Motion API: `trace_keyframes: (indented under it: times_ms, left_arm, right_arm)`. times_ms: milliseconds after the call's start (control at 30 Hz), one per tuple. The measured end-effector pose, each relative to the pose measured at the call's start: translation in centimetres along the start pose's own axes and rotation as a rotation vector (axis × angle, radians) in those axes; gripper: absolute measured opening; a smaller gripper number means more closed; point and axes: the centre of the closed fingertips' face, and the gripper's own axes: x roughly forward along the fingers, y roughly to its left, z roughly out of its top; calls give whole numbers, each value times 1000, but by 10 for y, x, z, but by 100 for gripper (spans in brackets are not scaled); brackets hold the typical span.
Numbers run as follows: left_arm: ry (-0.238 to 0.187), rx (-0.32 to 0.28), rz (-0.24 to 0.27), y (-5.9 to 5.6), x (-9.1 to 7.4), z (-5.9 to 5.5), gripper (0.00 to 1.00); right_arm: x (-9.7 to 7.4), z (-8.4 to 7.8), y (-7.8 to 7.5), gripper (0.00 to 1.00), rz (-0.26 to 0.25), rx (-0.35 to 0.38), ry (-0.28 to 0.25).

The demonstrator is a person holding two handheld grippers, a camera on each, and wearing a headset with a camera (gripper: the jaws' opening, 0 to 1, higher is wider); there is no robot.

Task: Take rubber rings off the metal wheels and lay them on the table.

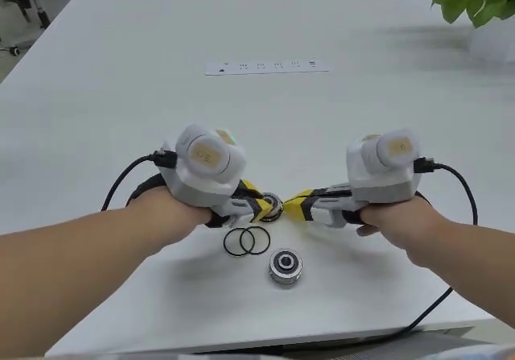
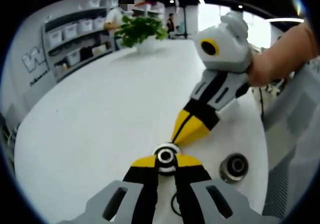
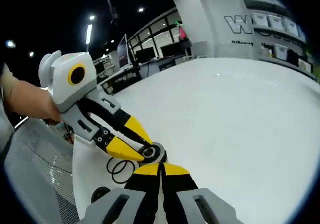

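My left gripper (image 1: 264,208) (image 2: 165,160) is shut on a small metal wheel (image 1: 272,206) (image 2: 165,155) (image 3: 150,153), held just above the table. My right gripper (image 1: 288,204) (image 3: 161,166) comes in from the right with its jaws shut, the tips pressed against that wheel's rim; whether they pinch a ring there is too small to tell. In the left gripper view the right gripper (image 2: 175,138) touches the wheel from above. Two black rubber rings (image 1: 247,241) (image 3: 119,168) lie overlapping on the table below the grippers. A second metal wheel (image 1: 285,265) (image 2: 234,167) lies flat beside them.
The white table (image 1: 121,94) stretches far ahead. A white strip with sockets (image 1: 267,67) lies mid-table, and a potted plant (image 1: 476,2) (image 2: 141,29) stands at the far right corner. Black cables (image 1: 121,181) trail from both grippers. The table's front edge (image 1: 241,348) is close.
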Motion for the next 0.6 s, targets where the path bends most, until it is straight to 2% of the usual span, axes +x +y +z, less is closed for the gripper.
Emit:
trace_keyframes:
  times_ms: [133, 200, 233, 267, 600]
  left_arm:
    - [4, 6, 10, -1, 0, 0, 12]
    - [5, 6, 13, -1, 0, 0, 12]
    - [5, 7, 14, -1, 0, 0, 12]
    - [6, 8, 14, -1, 0, 0, 12]
    - [3, 1, 30, -1, -1, 0, 12]
  right_arm:
    - [-1, -1, -1, 0, -6, -2, 11]
    - [-1, 0, 0, 0, -6, 22, 2]
    - [0, 2, 2, 0, 8, 21, -10]
    - [-1, 1, 2, 0, -2, 13, -3]
    - [2, 4, 10, 0, 7, 2, -3]
